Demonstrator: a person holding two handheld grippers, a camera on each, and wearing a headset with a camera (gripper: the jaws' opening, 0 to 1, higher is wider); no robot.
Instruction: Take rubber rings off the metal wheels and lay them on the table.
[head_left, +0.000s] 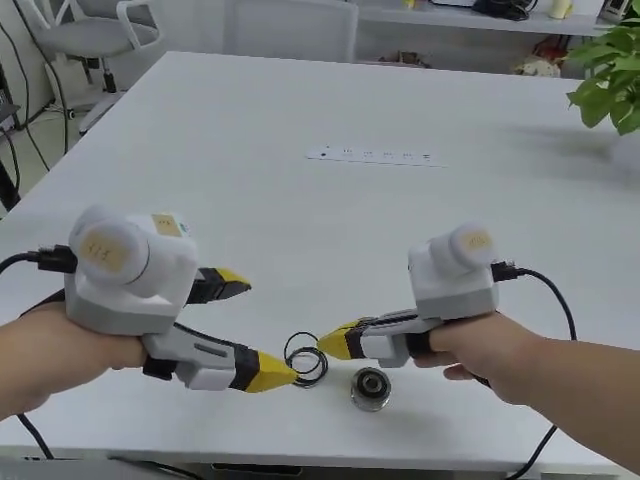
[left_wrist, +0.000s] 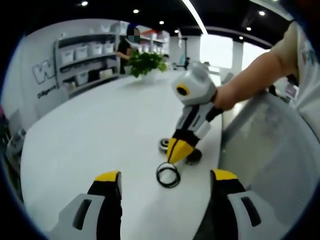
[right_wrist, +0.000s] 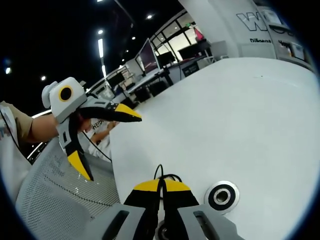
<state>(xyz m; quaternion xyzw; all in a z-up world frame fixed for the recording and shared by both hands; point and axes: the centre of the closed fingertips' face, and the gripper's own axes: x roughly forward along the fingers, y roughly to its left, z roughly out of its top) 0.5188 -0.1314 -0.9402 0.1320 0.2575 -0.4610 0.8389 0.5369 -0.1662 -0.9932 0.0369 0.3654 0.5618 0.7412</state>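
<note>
White table (head_left: 330, 190) is wide open ahead of me. My left gripper (head_left: 258, 330) hovers low near the front edge, jaws spread wide, nothing between them. My right gripper (head_left: 332, 345) has its jaws pressed together, tip right at the rubber rings (head_left: 305, 360). The rings lie in a loose black loop on the table between the two tips, and I can't tell whether a strand is nipped. One metal wheel (head_left: 370, 388) sits just beside the loop, and a second wheel (left_wrist: 164, 145) lies beyond the right tip. I can't make out rubber on either. My read: I'm laying the rings down. I'd ease the right jaws apart low, then lift straight up so nothing clings, keeping the left gripper spread and ready to steady a wheel.
</note>
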